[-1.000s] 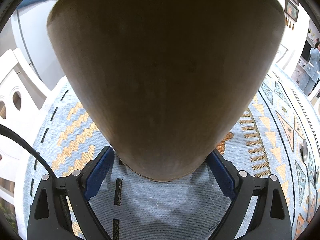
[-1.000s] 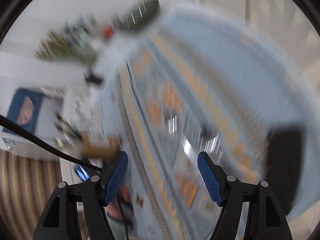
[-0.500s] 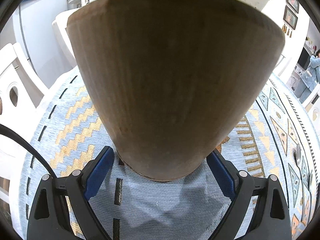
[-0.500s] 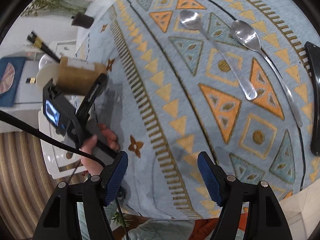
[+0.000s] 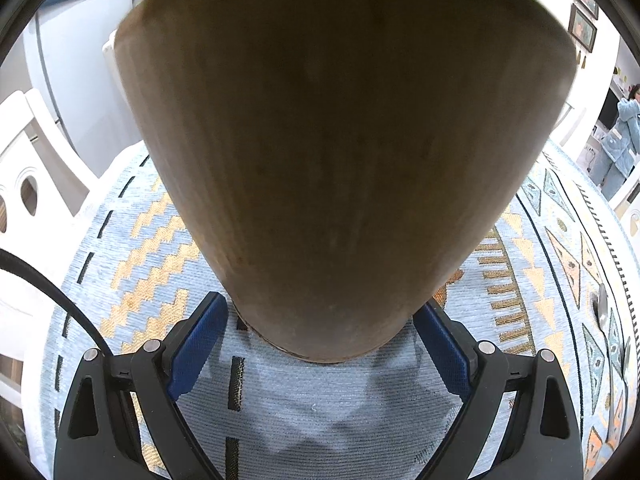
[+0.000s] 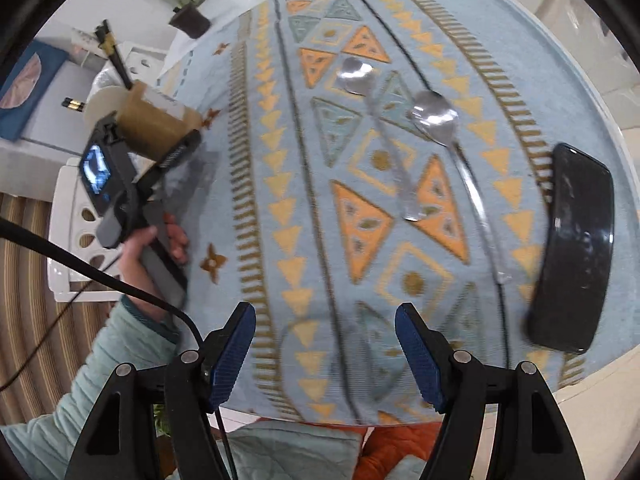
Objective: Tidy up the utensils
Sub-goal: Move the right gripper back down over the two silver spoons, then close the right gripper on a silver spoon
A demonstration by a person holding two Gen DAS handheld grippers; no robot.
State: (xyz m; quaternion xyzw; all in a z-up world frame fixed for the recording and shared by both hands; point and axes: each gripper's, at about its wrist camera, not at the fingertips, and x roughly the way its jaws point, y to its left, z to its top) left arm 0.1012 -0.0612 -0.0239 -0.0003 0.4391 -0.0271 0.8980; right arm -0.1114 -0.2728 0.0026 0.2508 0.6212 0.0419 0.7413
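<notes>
My left gripper (image 5: 320, 308) is shut on a brown wooden utensil holder (image 5: 340, 152), its blue pads pressing the base from both sides just above the patterned tablecloth (image 5: 320, 408). In the right wrist view the holder (image 6: 154, 120) hangs at the table's left edge, with dark chopsticks (image 6: 114, 54) sticking out of it. Two metal spoons lie side by side on the cloth, one (image 6: 356, 74) left of the other (image 6: 434, 114). My right gripper (image 6: 325, 316) hovers open over the cloth nearer than the spoons, nothing between its fingers.
A glossy black flat object (image 6: 572, 248) lies at the table's right edge, next to the spoon handles. A small dark cup (image 6: 190, 22) stands at the far left edge. White chairs (image 5: 32, 184) stand beside the table. A person (image 5: 622, 140) stands far off.
The right gripper has swung and rolled over the table, so the spoons and the black object now sit nearer the middle of its view. The left gripper has kept its hold on the holder, barely moving.
</notes>
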